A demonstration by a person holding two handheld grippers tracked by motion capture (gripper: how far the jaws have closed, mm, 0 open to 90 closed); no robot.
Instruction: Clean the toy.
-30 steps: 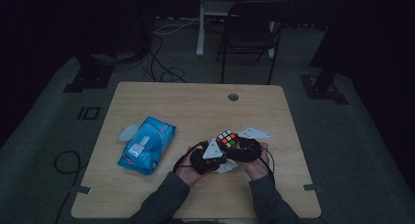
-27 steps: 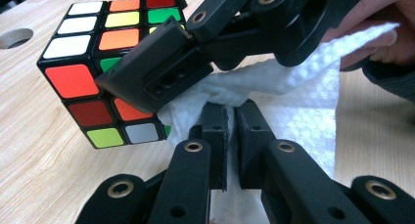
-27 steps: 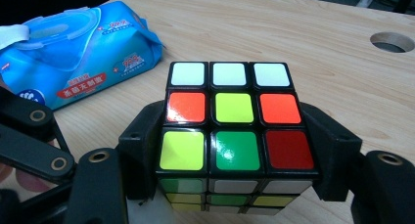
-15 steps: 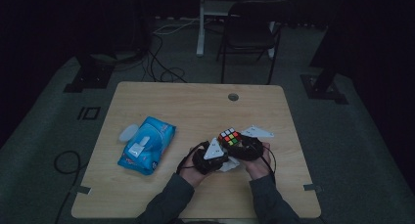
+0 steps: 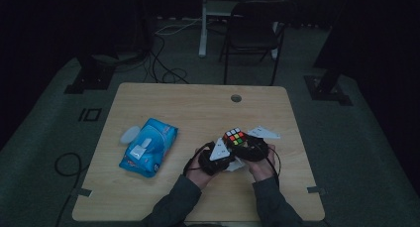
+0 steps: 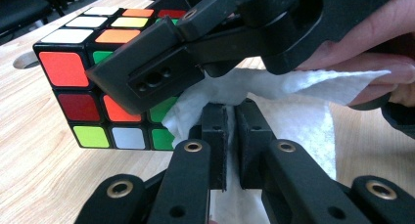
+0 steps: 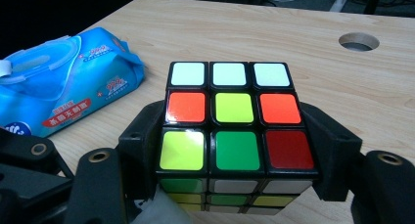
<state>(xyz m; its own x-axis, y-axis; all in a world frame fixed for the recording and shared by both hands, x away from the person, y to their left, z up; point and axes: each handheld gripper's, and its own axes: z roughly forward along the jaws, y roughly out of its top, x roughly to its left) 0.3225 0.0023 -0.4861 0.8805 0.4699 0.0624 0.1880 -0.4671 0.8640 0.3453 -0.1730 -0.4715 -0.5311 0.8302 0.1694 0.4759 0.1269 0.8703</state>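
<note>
Black plastic jaws of the right gripper (image 7: 237, 150) are clamping the multicoloured puzzle cube (image 7: 234, 131) from both sides, and in the right gripper view they are covering the cube's side faces and much of its lower rows. The left gripper (image 6: 230, 136) is standing nearly shut, its jaws pinching a crumpled white paper wipe (image 6: 288, 116) pressed against the cube's near face. In the left gripper view the right gripper's jaw is crossing in front of the cube, hiding several stickers, and the wipe's far end is disappearing behind a hand at the frame's edge.

From the high view the cube (image 5: 234, 136) is sitting just beyond both hands over the pale wooden table (image 5: 163, 103), though the dimness is making the jaws hard to read there; the wipe (image 5: 236, 163) is peeking out just below the cube. A blue soft pack of wet wipes (image 5: 148, 146) is lying well left of the cube, and a round cable hole (image 5: 236, 97) is lying beyond the cube, towards the table's far edge.
</note>
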